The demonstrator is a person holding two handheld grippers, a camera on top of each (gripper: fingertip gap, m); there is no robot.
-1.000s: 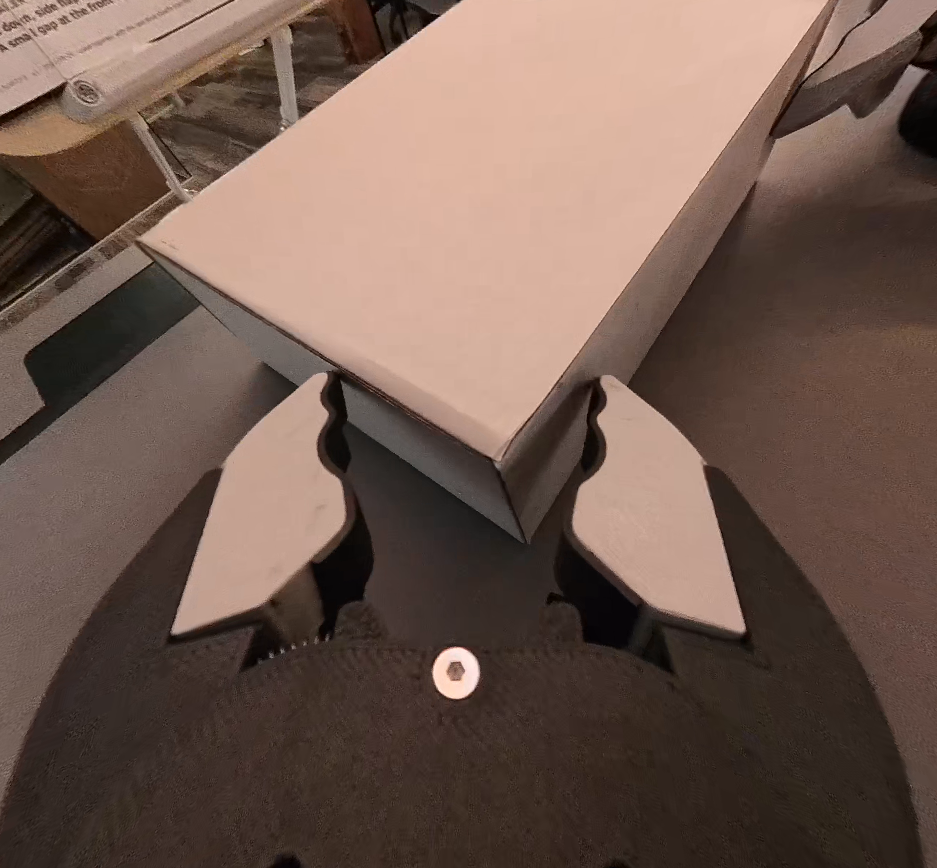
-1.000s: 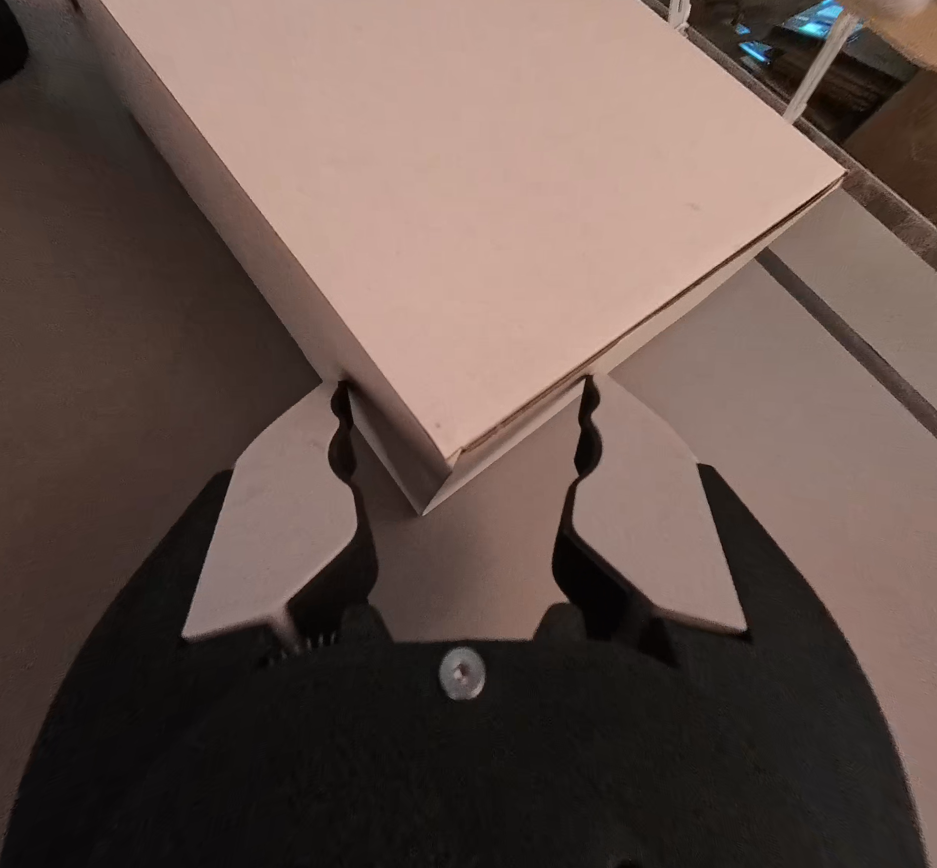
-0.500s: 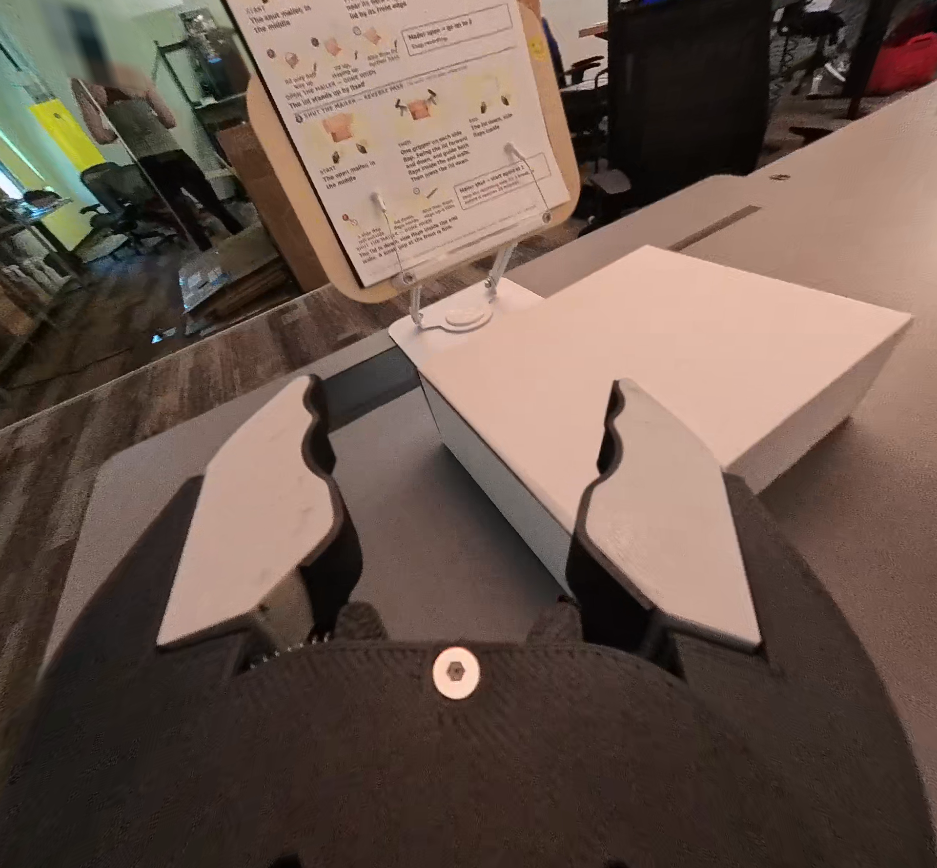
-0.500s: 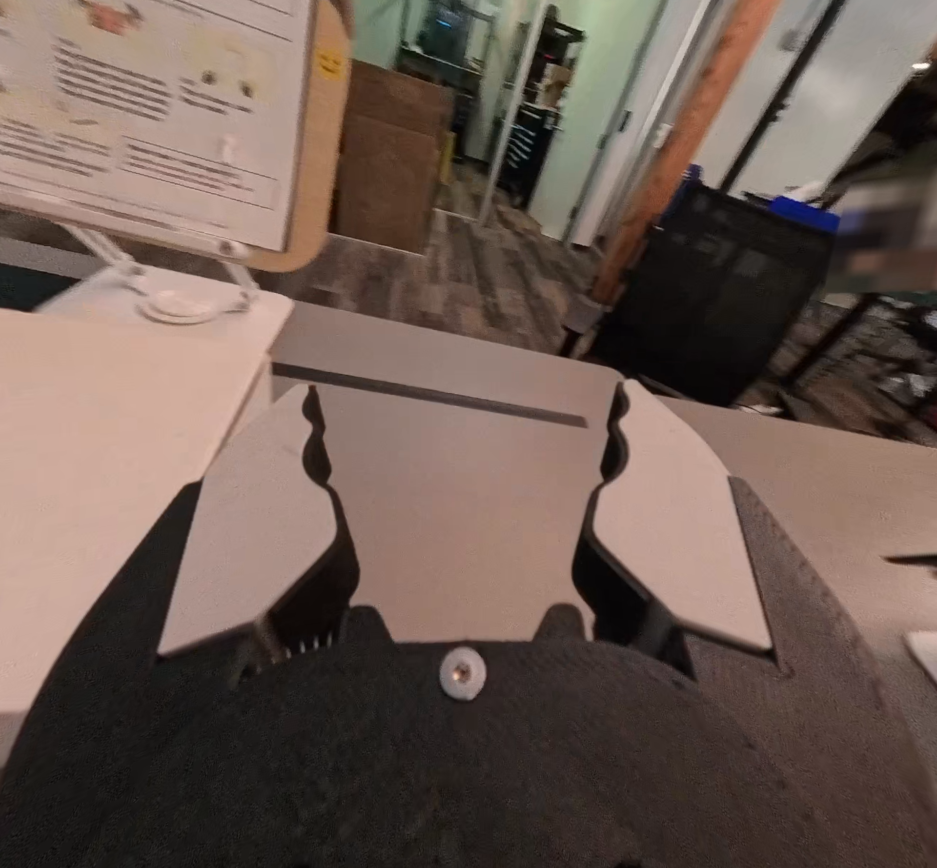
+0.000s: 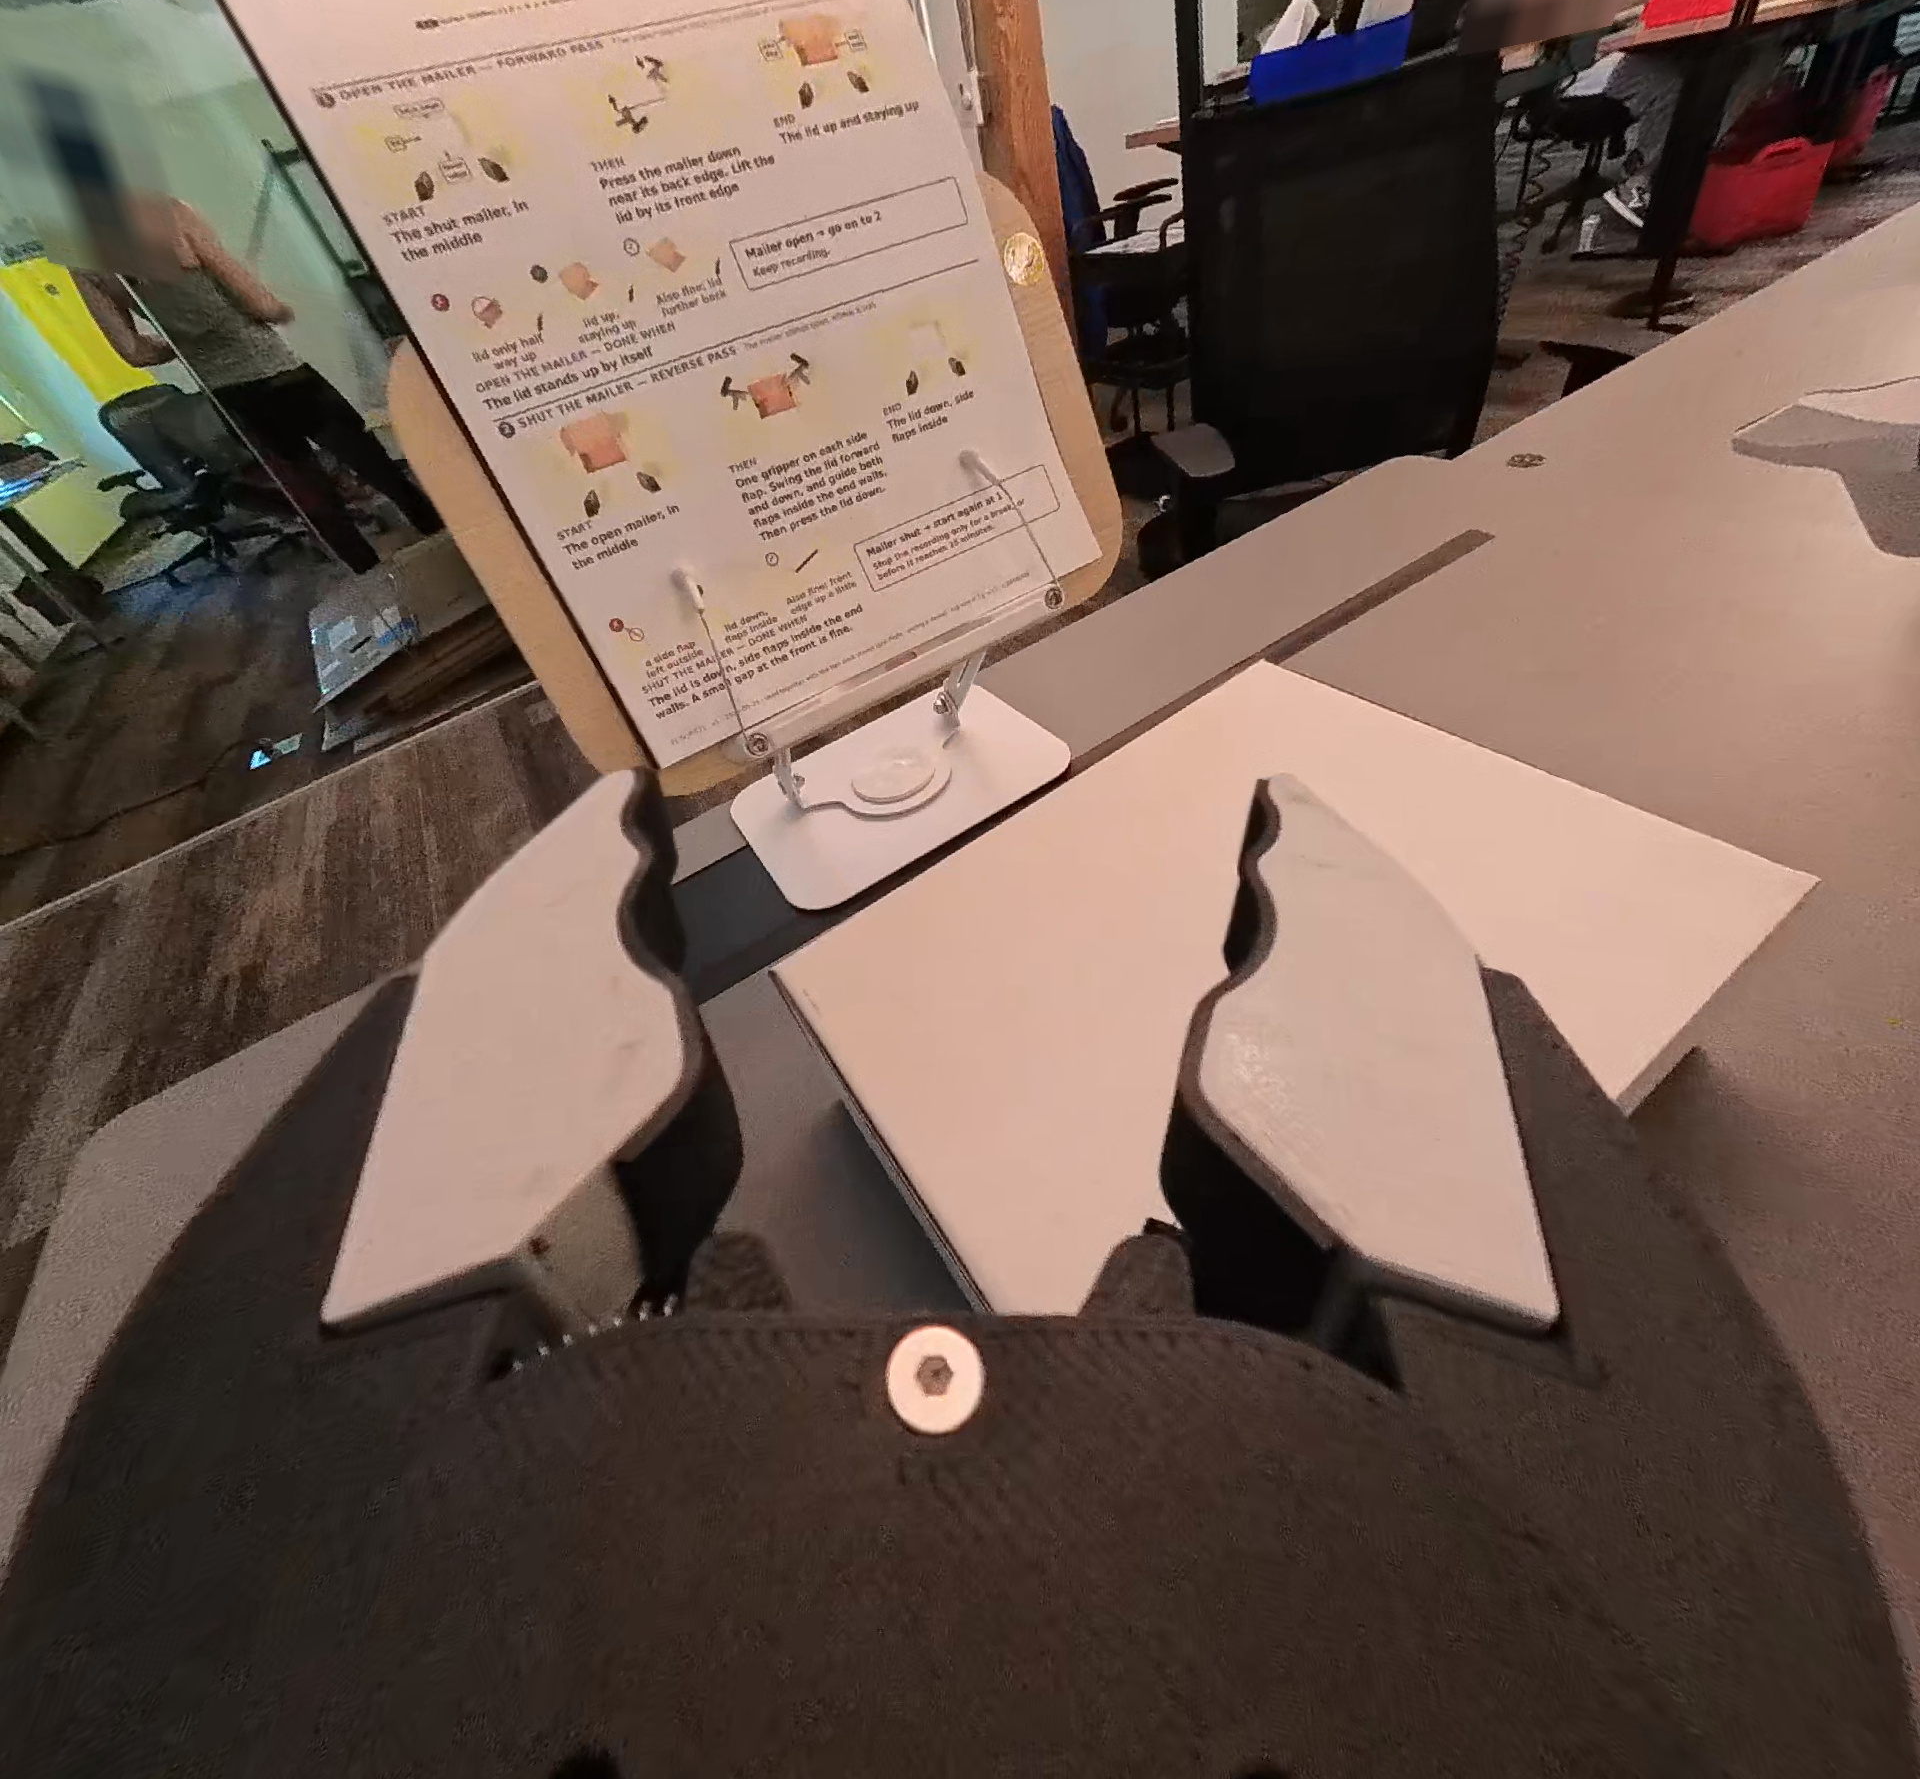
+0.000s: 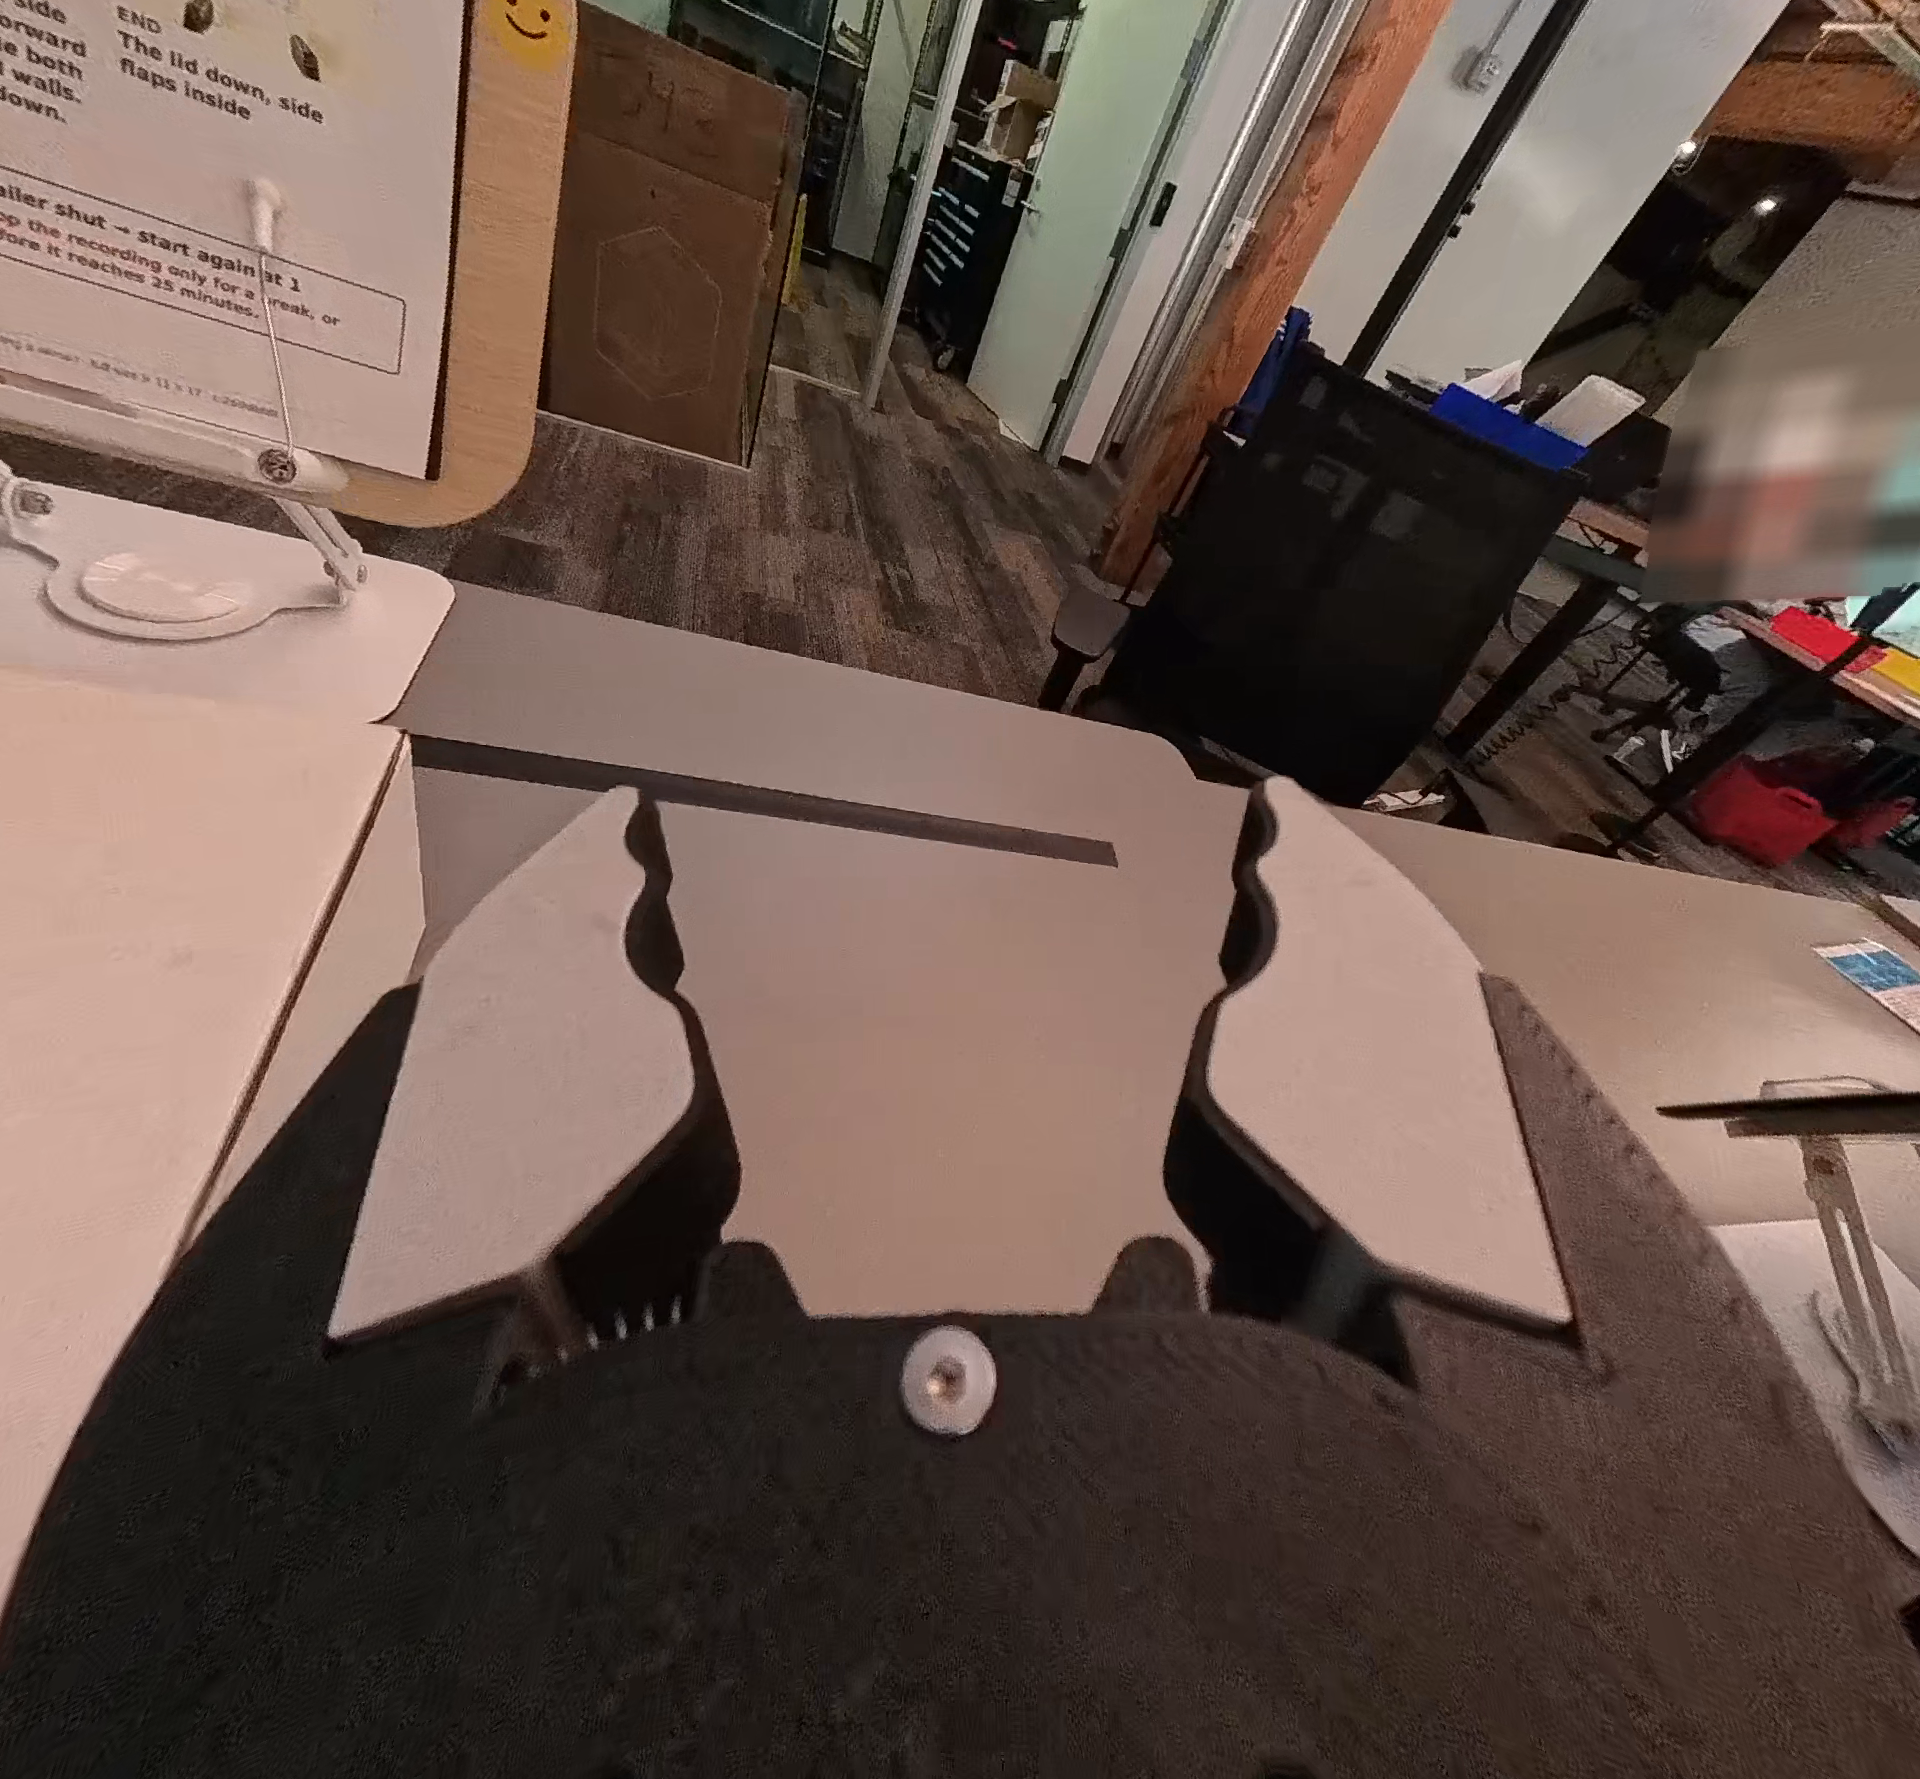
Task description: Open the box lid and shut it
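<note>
Left wrist view: white box [image 5: 1195, 908] shut on grey table [image 5: 1662, 690], left gripper [image 5: 951, 872] and right gripper [image 6: 945, 872] both spread, empty; opening seemingly unstarted, next needing front-edge lift.

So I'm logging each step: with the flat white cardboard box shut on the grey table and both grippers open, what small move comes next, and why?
Probably lower the left gripper toward the flat white cardboard box. Its lid lies closed, both grippers are open and hold nothing, and the right gripper points at bare grey table beside the box.
</note>
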